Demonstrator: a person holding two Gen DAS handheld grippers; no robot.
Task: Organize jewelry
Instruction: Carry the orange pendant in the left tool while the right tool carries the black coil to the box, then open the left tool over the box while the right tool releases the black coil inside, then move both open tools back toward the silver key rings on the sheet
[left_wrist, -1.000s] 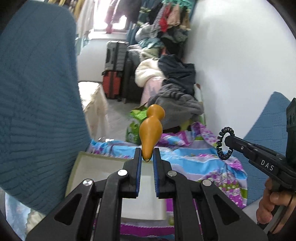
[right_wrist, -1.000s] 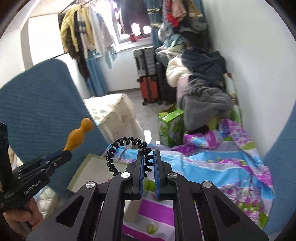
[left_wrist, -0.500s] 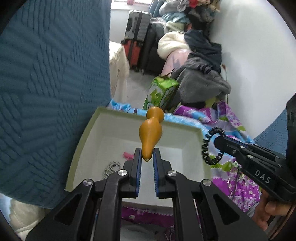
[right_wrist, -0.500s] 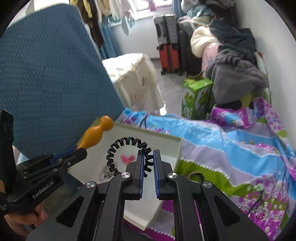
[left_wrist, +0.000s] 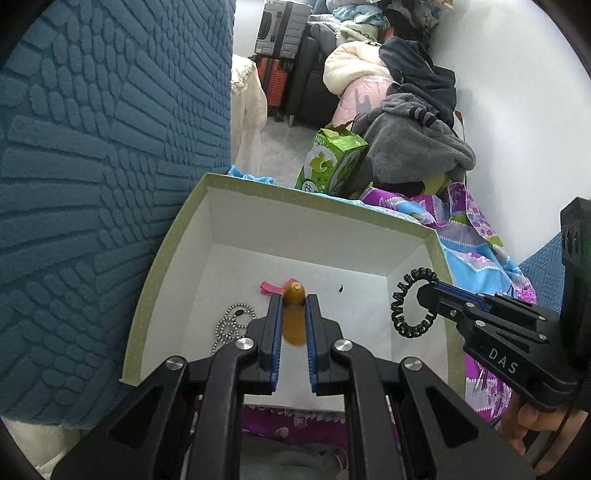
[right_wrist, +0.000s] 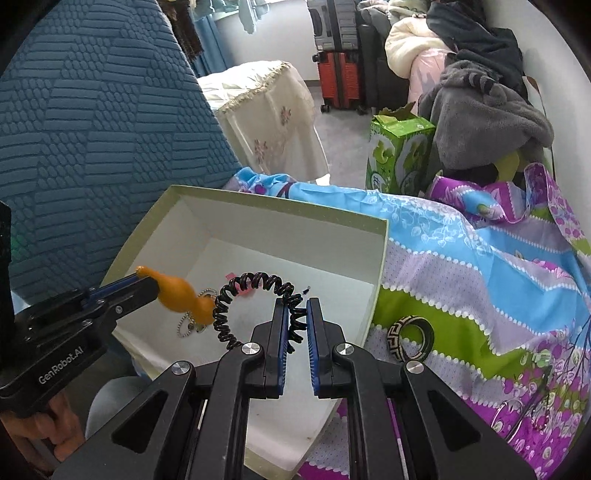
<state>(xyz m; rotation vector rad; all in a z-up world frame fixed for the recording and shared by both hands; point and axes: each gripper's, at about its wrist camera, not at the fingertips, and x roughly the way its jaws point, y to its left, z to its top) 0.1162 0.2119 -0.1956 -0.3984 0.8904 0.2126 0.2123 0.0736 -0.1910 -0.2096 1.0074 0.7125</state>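
While our left gripper (left_wrist: 293, 325) pinches the hard, slick gourd (left_wrist: 293, 314) mid-frame, our right gripper (right_wrist: 295, 325) nips the springy coil (right_wrist: 255, 299); both light.

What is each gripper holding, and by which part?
Left gripper: orange gourd-shaped pendant, by its narrow stem end. Right gripper: black spiral hair tie, by one side.

Room's pretty cluttered: a big teal textured cushion (left_wrist: 92, 166) on the left, green carton (right_wrist: 399, 155) on the floor, grey fleece (left_wrist: 413, 147) piled by the wall, red suitcase (right_wrist: 340, 81), and a lace-covered table (right_wrist: 266, 110).
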